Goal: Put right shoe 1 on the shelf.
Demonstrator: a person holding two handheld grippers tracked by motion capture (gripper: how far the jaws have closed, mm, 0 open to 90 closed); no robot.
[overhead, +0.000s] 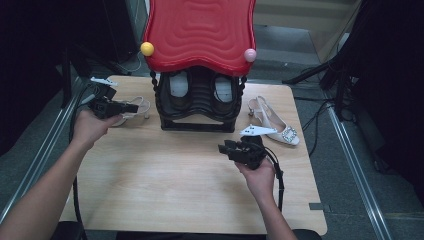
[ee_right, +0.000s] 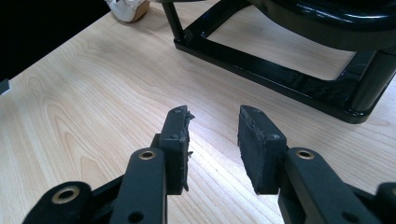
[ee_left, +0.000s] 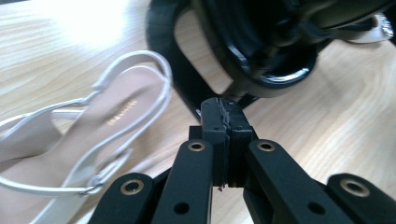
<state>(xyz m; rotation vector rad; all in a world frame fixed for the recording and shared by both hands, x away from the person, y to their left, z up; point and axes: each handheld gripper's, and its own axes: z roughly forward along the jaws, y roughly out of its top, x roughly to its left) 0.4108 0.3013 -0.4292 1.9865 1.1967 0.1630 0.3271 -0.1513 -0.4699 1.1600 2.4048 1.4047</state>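
Observation:
A pale slingback shoe (overhead: 140, 106) (ee_left: 119, 109) lies on the wooden table (overhead: 165, 185) left of a black rack (overhead: 197, 125) with a red wavy top (overhead: 200, 30). My left gripper (overhead: 133, 107) (ee_left: 226, 116) hovers beside that shoe, its pads pressed together with nothing between them. A second pale shoe with a jewelled buckle (overhead: 278, 127) lies right of the rack. My right gripper (overhead: 223, 147) (ee_right: 214, 126) stands open over bare wood in front of the rack's base bar (ee_right: 280, 79), holding nothing.
Two dark shoes with pale insoles (overhead: 178, 85) sit inside the rack. A yellow ball (overhead: 147, 48) and a pink ball (overhead: 250, 55) cap the red top's corners. Cables trail off the table's right side (overhead: 278, 180). Metal rails and dark stands flank the table.

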